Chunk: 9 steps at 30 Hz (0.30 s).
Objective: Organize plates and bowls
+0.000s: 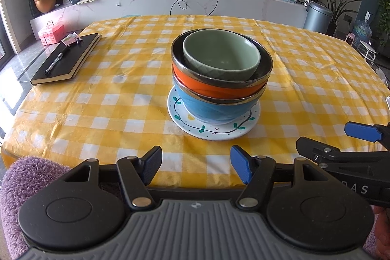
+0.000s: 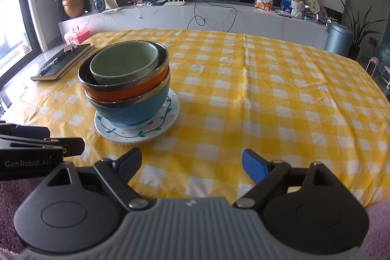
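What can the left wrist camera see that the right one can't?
Only the left view shows the water jug at the far right and the right gripper at its edge. Only the right view shows the window and the left gripper at its edge. Both show the green bowl in the orange bowl, in the blue bowl, on the plate, plus the notebook.

"GenRobot.AI" on left claw (image 2: 65,145), "RAS" on right claw (image 1: 338,140)

3 bowls (image 2: 124,87) stacked on plate (image 2: 170,113); right gripper (image 2: 192,165) fingers apart, empty.
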Tool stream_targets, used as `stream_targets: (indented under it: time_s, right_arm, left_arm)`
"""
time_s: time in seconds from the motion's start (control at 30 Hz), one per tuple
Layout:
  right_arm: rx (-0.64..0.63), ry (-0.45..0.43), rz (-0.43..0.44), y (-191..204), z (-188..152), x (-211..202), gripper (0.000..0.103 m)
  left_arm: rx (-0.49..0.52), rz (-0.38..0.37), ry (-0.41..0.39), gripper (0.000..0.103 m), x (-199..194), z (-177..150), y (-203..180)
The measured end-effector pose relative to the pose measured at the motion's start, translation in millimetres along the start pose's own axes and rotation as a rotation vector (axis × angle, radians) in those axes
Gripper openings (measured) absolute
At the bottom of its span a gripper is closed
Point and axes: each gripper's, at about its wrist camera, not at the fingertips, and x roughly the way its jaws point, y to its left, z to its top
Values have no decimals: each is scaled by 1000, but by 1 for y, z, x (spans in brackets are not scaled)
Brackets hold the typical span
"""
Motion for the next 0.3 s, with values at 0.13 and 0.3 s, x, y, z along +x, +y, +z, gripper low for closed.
stream_targets:
  time_s: [0.13,0.3]
  right_arm:
    - [0,1,0,0,0,0,88]
    - [1,3,0,0,0,0,88]
  left_arm:
    - [8,-3,-4,76,0,0,-1]
    - [19,3,-25,76,-2,-1,-2]
